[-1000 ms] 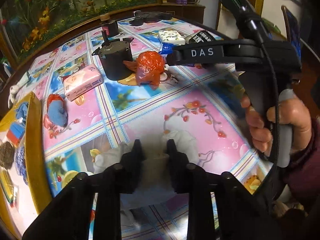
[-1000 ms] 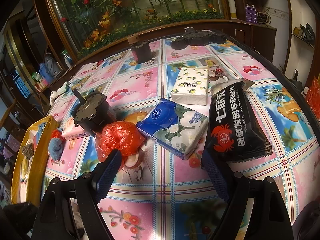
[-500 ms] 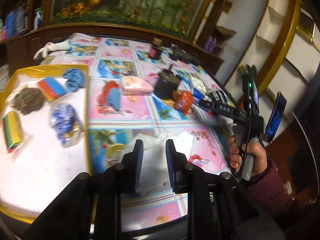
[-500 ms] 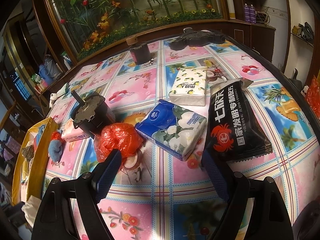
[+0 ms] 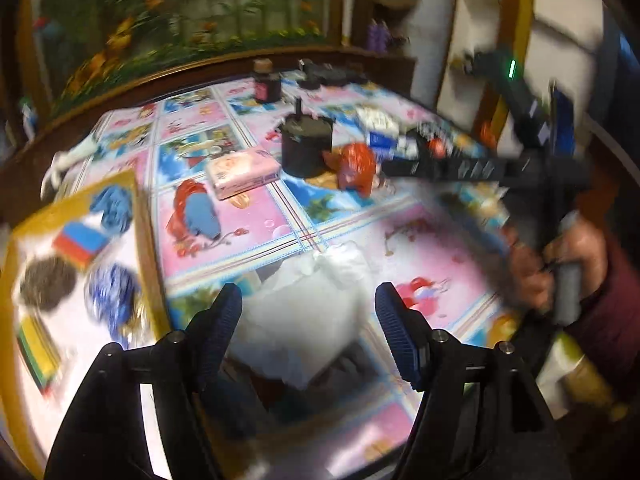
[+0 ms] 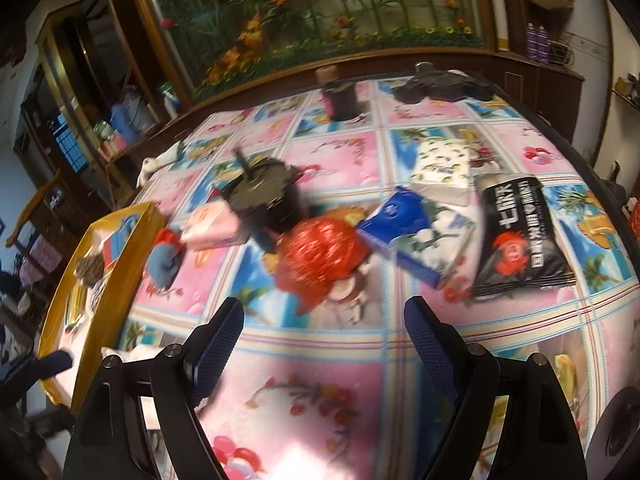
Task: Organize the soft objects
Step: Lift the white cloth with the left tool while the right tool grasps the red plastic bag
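My left gripper [image 5: 306, 312] is open, its jaws wide apart on either side of a white soft bag [image 5: 304, 312] that lies loose below them near the table's front edge. The yellow-rimmed tray [image 5: 142, 240] at the left holds a blue cloth [image 5: 114, 206], a striped sponge [image 5: 80, 240], a dark scrubber [image 5: 48, 282] and a blue bundle [image 5: 114, 294]. My right gripper [image 6: 324, 336] is open and empty above the table, short of the red plastic bag [image 6: 318, 256]. A blue and red soft toy [image 5: 196, 212] lies beside the tray.
A dark pot [image 6: 262, 196] stands mid-table with a pink tissue pack [image 6: 212, 222] beside it. A blue tissue pack [image 6: 412, 236], a white tissue pack [image 6: 442, 168] and a black snack bag [image 6: 520, 236] lie to the right. A dark bottle [image 6: 340, 96] stands at the back.
My left gripper has opened and let go of the white bag, and has swung back right toward the table. The right gripper has moved closer to the red bag.
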A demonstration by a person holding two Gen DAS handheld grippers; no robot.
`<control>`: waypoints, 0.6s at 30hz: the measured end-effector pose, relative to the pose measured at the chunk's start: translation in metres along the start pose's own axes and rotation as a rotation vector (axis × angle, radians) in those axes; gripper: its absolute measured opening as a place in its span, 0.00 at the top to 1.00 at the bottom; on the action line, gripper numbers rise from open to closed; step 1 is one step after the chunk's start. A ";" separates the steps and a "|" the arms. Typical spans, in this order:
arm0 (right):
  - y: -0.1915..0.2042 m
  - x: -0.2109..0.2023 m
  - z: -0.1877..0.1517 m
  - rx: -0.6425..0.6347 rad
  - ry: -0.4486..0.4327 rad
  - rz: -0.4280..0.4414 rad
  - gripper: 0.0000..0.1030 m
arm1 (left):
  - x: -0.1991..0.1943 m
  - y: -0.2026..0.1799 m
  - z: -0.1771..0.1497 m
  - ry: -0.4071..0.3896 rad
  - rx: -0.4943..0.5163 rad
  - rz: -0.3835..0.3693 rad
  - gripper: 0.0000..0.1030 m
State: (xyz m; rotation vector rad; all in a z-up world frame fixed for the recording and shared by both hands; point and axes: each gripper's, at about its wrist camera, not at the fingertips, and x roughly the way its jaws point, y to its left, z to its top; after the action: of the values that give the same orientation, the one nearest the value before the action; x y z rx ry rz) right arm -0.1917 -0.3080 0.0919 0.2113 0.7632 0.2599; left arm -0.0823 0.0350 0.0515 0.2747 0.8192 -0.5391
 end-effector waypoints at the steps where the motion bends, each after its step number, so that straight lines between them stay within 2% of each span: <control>1: -0.001 -0.002 0.001 0.003 0.004 0.006 0.20 | 0.011 -0.003 0.003 0.026 0.032 0.025 0.34; 5: -0.024 -0.012 0.014 0.046 -0.010 -0.024 0.20 | 0.049 -0.016 -0.002 0.149 0.116 0.062 0.33; 7: -0.035 -0.015 0.021 0.058 -0.011 -0.047 0.20 | 0.048 -0.017 -0.005 0.128 0.100 0.054 0.35; 8: -0.039 -0.016 0.023 0.064 -0.005 -0.048 0.20 | 0.047 -0.014 -0.005 0.135 0.070 0.029 0.50; 10: -0.037 -0.015 0.026 0.070 0.011 -0.037 0.20 | 0.041 -0.004 -0.007 0.130 -0.007 -0.035 0.73; 13: -0.026 -0.008 0.030 0.061 0.032 0.007 0.20 | 0.025 0.012 -0.010 0.085 -0.103 -0.066 0.81; 16: -0.010 0.010 0.034 0.040 0.067 0.042 0.21 | 0.001 0.030 -0.017 0.027 -0.199 -0.121 0.81; 18: -0.004 0.024 0.036 0.043 0.089 0.022 0.22 | -0.019 0.042 -0.022 -0.019 -0.258 -0.152 0.81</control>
State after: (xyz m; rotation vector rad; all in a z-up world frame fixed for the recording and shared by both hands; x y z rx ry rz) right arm -0.1490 -0.3075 0.1008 0.2496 0.8559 0.2753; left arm -0.0825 0.0859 0.0524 -0.0296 0.8858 -0.5705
